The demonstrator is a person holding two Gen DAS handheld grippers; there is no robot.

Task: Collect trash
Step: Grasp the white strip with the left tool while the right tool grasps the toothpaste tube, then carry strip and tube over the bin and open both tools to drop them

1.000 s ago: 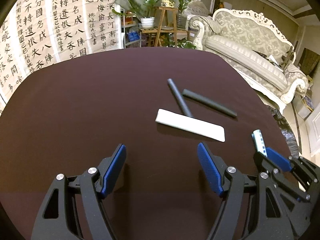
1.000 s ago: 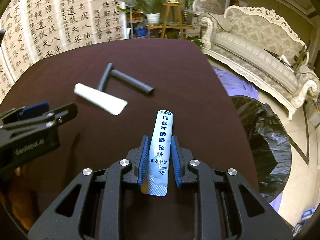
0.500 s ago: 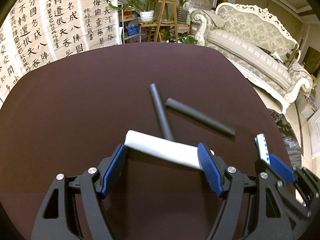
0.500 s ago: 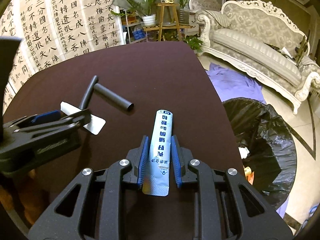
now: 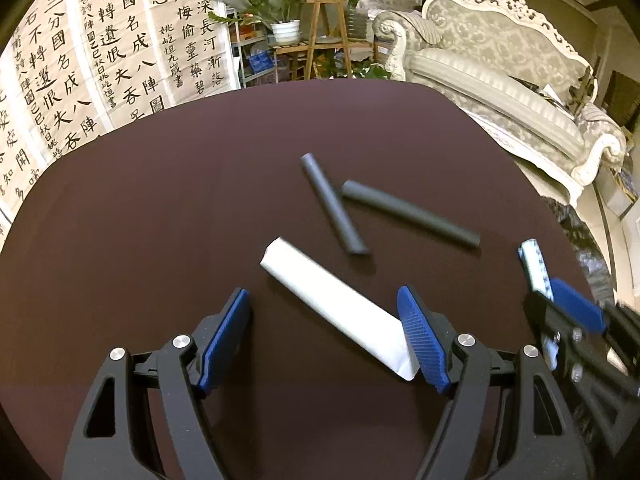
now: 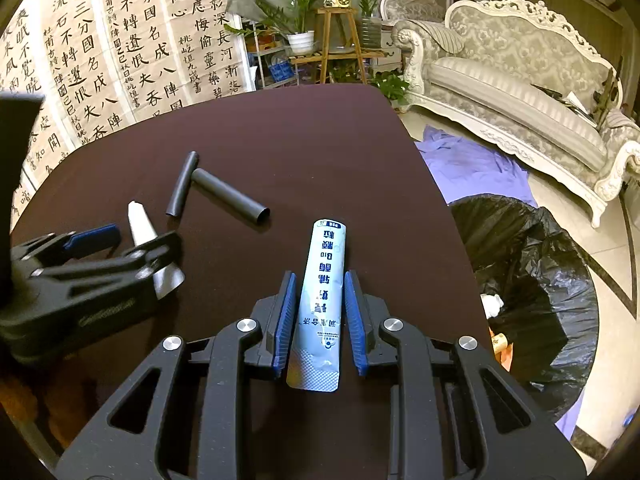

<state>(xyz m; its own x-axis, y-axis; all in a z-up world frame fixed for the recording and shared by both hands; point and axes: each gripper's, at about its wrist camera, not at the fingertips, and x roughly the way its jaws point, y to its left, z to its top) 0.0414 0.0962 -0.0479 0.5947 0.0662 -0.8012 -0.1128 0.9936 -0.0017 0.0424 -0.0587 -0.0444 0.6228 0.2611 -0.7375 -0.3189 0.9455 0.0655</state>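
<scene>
**Two grippers over a table of trash**

My left gripper [image 5: 324, 332] has its fingers spread wide apart, one on each side of a white flat packet [image 5: 336, 304] that lies diagonally on the dark table [image 5: 160, 208]; the packet's near end touches or sits just beside my right-hand finger [image 5: 420, 340]. Beyond it lie two dark tubes [image 5: 334, 204], their far ends close together. My right gripper [image 6: 320, 312] has its fingers clenched on a pale blue sachet [image 6: 324, 288] that points forward between them, above the table. To the right, on the floor beside the table, stands an open black trash bag [image 6: 528, 280].
</scene>
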